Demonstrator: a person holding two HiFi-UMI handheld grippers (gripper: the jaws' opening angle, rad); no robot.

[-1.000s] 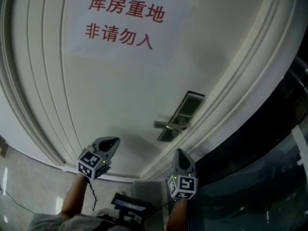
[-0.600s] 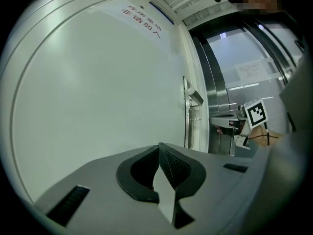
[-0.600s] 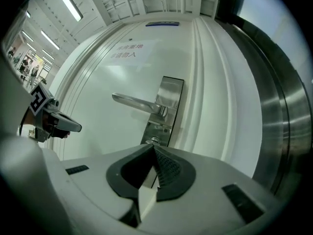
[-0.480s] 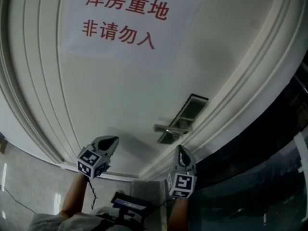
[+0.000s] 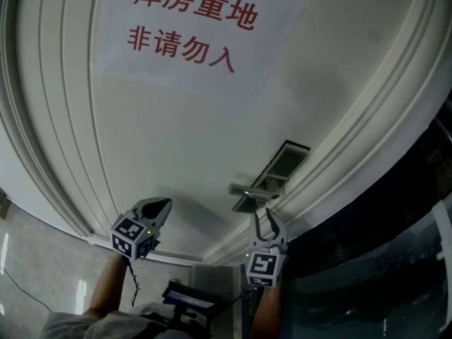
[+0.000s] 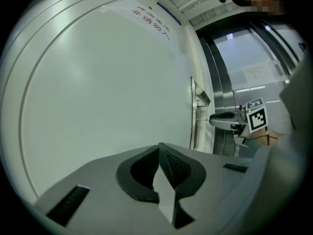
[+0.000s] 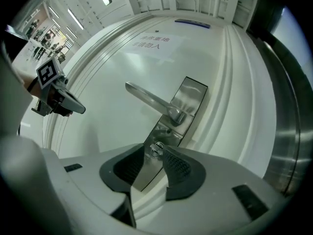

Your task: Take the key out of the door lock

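The right claw (image 7: 155, 153), shut a second ago, is being opened before the key (image 7: 156, 150), still lodged ungripped in the lock plate (image 7: 188, 99), so a grasp seems prepared; the left claw (image 6: 159, 150) is held shut, empty.

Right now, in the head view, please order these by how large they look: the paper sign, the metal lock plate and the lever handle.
1. Paper sign, clearly the largest.
2. Lock plate.
3. Lever handle, the smallest, a thin bar across the plate.
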